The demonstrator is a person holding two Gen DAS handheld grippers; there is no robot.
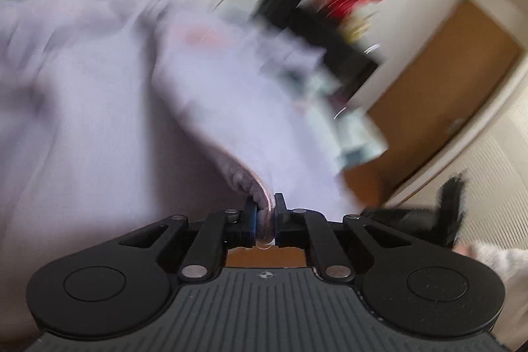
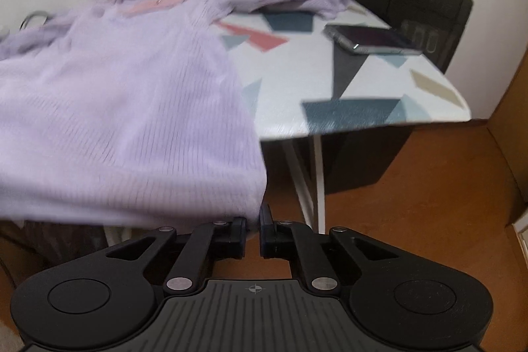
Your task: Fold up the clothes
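Lilac knit sweater (image 2: pixel 132 94), hem pinched in both tools (image 1: pixel 265 216) (image 2: pixel 253 223)

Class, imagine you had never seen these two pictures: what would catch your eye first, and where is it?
The lilac ribbed sweater fills the left half of the right wrist view, draped over the patterned table. Its edge is pinched in the left tongs and its corner sits in the right tongs. A dark phone lies on the table's right side.
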